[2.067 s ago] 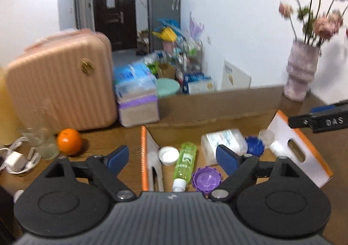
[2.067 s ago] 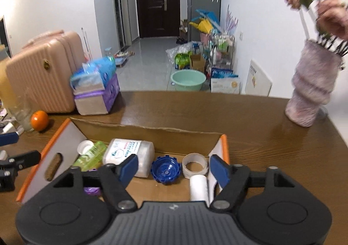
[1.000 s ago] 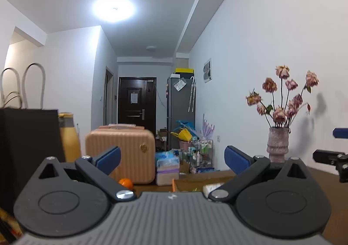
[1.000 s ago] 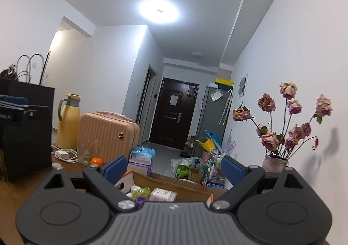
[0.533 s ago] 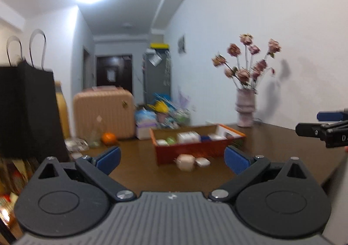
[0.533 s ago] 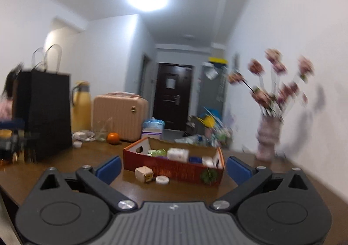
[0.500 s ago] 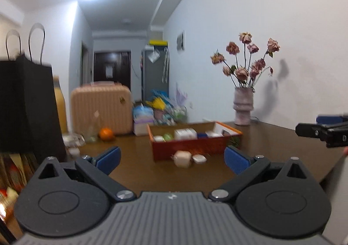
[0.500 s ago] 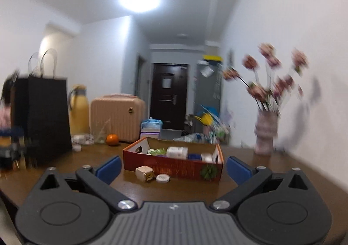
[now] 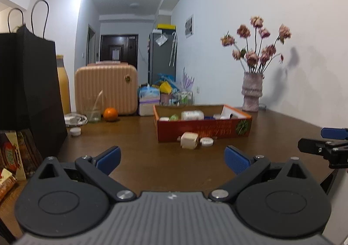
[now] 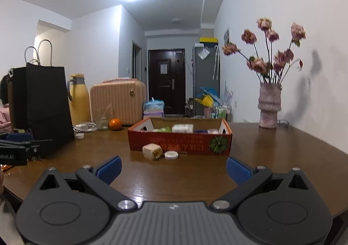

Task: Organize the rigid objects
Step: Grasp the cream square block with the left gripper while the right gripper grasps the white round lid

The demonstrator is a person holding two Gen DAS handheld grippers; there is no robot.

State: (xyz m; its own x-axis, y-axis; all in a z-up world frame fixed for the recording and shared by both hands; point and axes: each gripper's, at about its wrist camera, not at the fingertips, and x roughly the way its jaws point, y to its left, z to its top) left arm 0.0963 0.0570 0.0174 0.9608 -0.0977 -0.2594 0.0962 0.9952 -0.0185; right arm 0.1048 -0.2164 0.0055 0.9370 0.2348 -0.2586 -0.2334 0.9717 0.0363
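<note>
Both grippers pulled back from over the red box (image 10: pixel 179 146) to table edge. Left gripper (image 9: pixel 171 159) and right gripper (image 10: pixel 173 168) wide open, empty. Beige cube (image 10: pixel 152 151) and white cap (image 10: pixel 171 154) remain outside, just beside the box front: likely next picks.

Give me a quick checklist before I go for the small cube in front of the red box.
1. Right hand-held gripper open, nothing between its jaws: ok.
2. Left hand-held gripper open, nothing held: ok.
3. Beige cube on the table, outside the red box: ok.
4. White lid right beside the cube, may crowd the grasp: not ok.
5. Bare table between gripper and cube: ok.
6. Free space in the box: cannot tell.
</note>
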